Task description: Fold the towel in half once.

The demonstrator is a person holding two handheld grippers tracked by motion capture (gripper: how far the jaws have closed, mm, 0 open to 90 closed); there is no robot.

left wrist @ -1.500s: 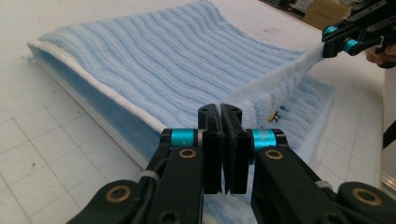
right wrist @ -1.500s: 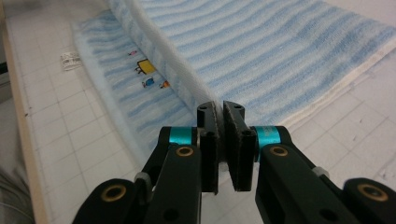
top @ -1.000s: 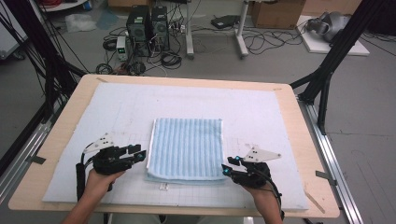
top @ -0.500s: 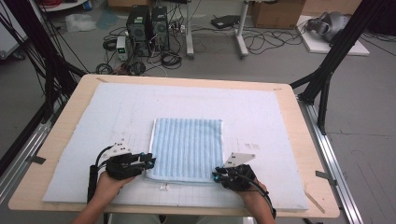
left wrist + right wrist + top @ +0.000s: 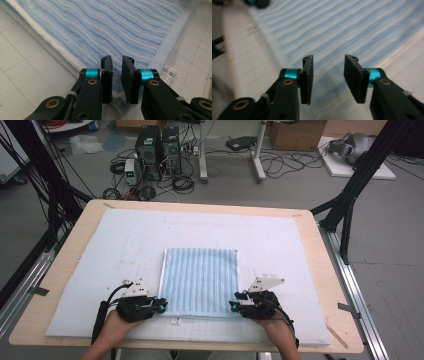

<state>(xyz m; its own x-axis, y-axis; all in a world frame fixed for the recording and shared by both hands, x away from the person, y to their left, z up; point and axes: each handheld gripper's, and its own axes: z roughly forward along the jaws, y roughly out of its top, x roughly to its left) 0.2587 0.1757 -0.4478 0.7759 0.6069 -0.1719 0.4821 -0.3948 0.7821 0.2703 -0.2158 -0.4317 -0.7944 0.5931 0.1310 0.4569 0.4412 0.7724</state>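
Change since earlier frame: both hands drawn in from the sides to the near corners of the towel; left jaws just closing, right jaws just opening again.
Left gripper (image 5: 161,305): black two-jaw tool with teal collars, jaws (image 5: 117,80) narrowed to a slim gap, corner fabric of the towel lying between the pads; pressing or not, cannot tell.
Right gripper (image 5: 235,305): same black build, jaws (image 5: 328,78) clearly apart, poised over the towel's near right corner, nothing pinched.
Towel (image 5: 200,280): light blue ribbed terry cloth, folded into a flat rectangle with a white hem, lying in the middle of the mat, nearer the person's edge.
Label (image 5: 168,72): small white barcode tag, just beside the towel's near edge.
Mat (image 5: 280,245): pale blue gridded sheet covering most of the tabletop.
Table (image 5: 330,270): light wooden board, bare at the rim around the mat.
Hands (image 5: 112,330): gripping each tool from the bottom edge of the high view.
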